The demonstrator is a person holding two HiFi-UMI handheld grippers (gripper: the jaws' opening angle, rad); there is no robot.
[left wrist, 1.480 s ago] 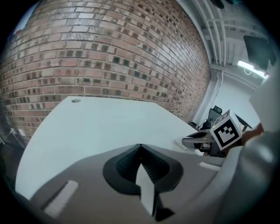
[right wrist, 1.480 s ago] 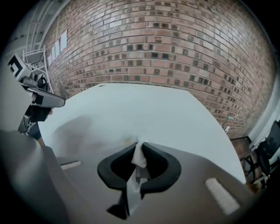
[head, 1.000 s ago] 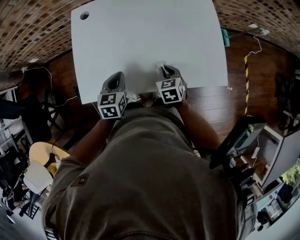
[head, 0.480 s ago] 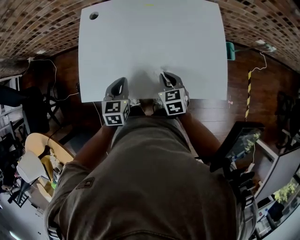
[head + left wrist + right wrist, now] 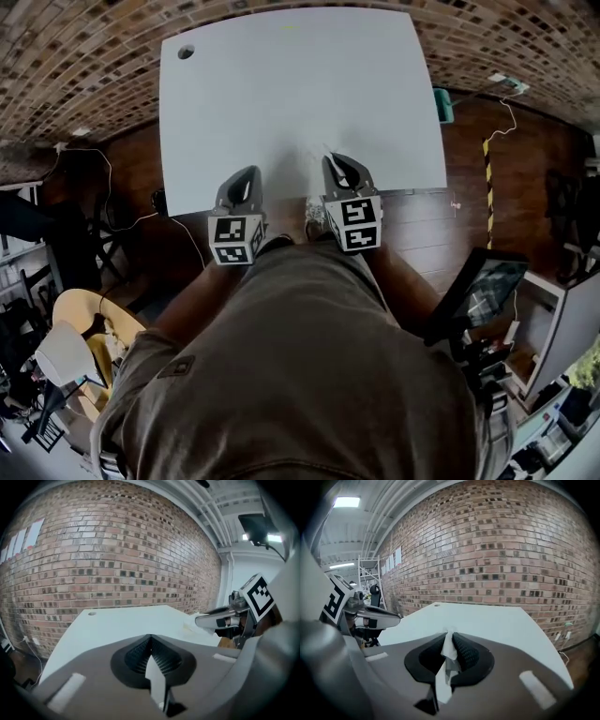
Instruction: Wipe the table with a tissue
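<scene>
A white table (image 5: 300,84) fills the upper head view. My right gripper (image 5: 336,161) hovers over the table's near edge, shut on a white tissue (image 5: 449,649) that sticks up between its jaws and hangs down behind them. From the left gripper view the right gripper (image 5: 220,619) shows at the right, with a bit of the tissue (image 5: 191,623) at its tip. My left gripper (image 5: 246,176) is beside it over the same edge, jaws closed together with nothing in them. The right gripper view shows the left gripper (image 5: 377,616) at the left.
A round cable hole (image 5: 186,52) sits at the table's far left corner. A brick wall (image 5: 487,550) stands beyond the far edge. A teal object (image 5: 442,103) lies right of the table; a dark screen (image 5: 483,286) and chairs (image 5: 80,314) flank the person.
The head view has shifted, so the table sits a little lower and further right. Both grippers stay side by side at the near edge, the right still holding the tissue.
</scene>
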